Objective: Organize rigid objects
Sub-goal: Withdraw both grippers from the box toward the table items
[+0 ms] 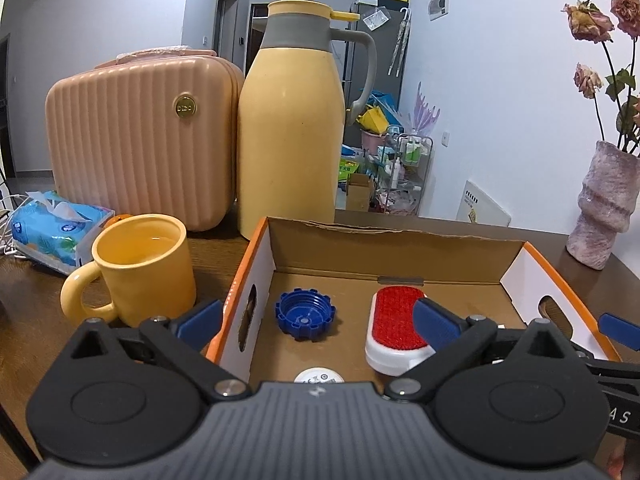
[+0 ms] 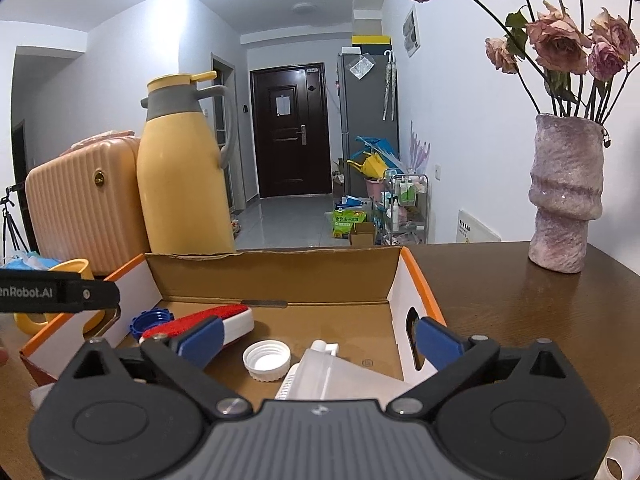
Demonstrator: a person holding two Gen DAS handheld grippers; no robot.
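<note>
An open cardboard box (image 1: 400,248) with orange and white sides sits on the brown table. In it lie a blue cap (image 1: 305,315), a red and white lint brush (image 1: 398,328) and a small white round lid (image 1: 319,376). My left gripper (image 1: 320,324) is open and empty over the box's near left side. In the right wrist view the box (image 2: 280,276) holds the blue cap (image 2: 150,320), the brush (image 2: 208,322), a white screw cap (image 2: 267,360) and a clear plastic piece (image 2: 332,376). My right gripper (image 2: 318,340) is open and empty above them.
A yellow mug (image 1: 140,268) stands left of the box, with a tissue pack (image 1: 56,232), a peach case (image 1: 140,136) and a tall yellow thermos (image 1: 292,120) behind. A pink vase (image 2: 564,196) of dried roses stands at right. A white object (image 2: 618,460) lies at the bottom right.
</note>
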